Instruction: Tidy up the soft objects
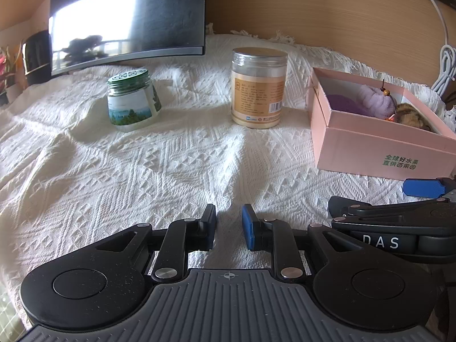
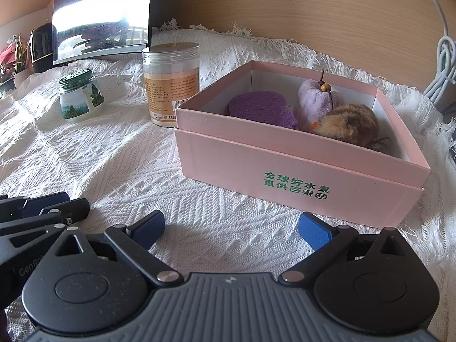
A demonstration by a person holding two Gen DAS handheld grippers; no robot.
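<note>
Only the right view shows the purple sponge [image 2: 260,108] whole inside the pink box [image 2: 299,171], ahead of the wide-open, empty right claw [image 2: 231,229]; the left claw [image 1: 228,222] is narrowly parted, empty.

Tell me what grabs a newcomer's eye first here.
The pink box at right on the white cloth, holding a purple sponge, a lilac plush and a brown furry toy. Left of it stand a tall jar and a green-lidded jar.
</note>
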